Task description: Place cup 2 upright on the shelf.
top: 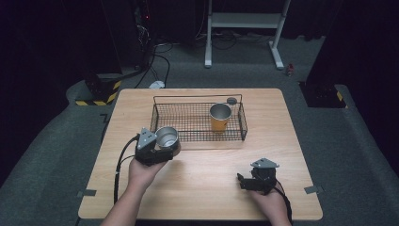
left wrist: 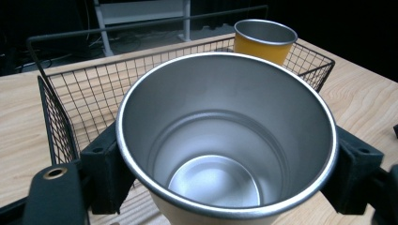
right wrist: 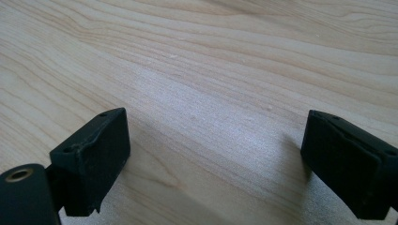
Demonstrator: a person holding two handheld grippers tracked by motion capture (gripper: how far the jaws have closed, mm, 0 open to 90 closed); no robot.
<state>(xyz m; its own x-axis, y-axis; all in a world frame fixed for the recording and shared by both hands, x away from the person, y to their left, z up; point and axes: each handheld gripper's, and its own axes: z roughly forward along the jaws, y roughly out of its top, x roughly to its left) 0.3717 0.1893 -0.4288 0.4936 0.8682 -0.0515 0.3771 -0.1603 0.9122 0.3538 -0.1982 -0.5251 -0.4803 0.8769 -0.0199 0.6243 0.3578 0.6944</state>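
Left gripper [top: 162, 149] clamps the steel cup [left wrist: 225, 140] beside the wire basket [top: 162, 100] — right gripper [right wrist: 213, 159] gapes wide; nothing held.

The table [top: 202, 188] carries a black wire basket [top: 240, 123] toward its far edge, roughly centred. A yellow cup [top: 219, 117] with a metal interior stands upright in the basket's right half. The left gripper [top: 160, 147], near the table's left edge just off the basket's near-left corner, is clamped on a metal cup [top: 167, 137], mouth upward. The right gripper [top: 247, 181] sits low near the near-right corner, apart from the basket; whether its jaws stand apart cannot be judged.
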